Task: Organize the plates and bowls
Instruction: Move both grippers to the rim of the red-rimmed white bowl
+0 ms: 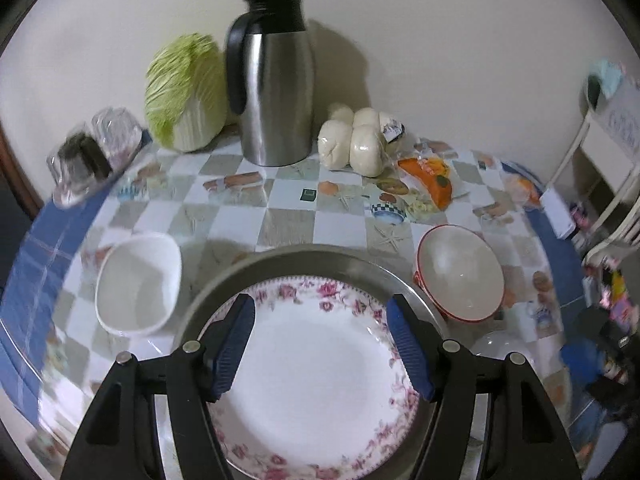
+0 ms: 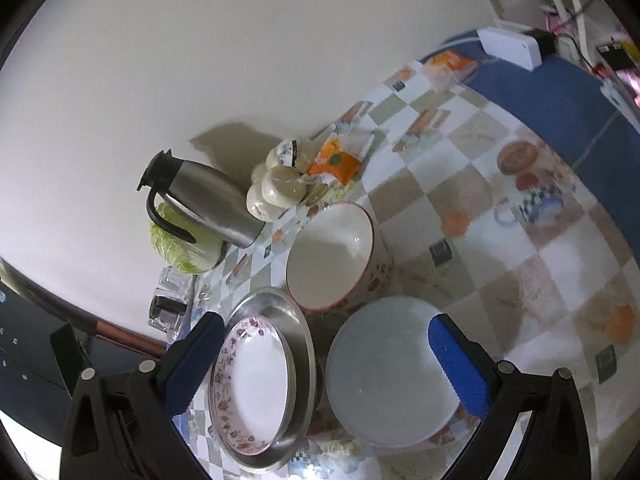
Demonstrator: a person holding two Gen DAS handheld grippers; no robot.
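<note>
A pink-flowered plate lies inside a steel dish on the checked tablecloth. My left gripper hovers open over that plate, with nothing between its blue pads. A white square bowl sits to the left of the dish and a red-rimmed bowl to its right. In the right wrist view, my right gripper stands wide open above the flowered plate, the steel dish and a plain white plate. The red-rimmed bowl stands just beyond them.
Along the wall stand a steel thermos jug, a cabbage, bagged white buns and an orange packet. Clear plastic boxes sit at the table's left edge. A white rack stands beyond the right edge.
</note>
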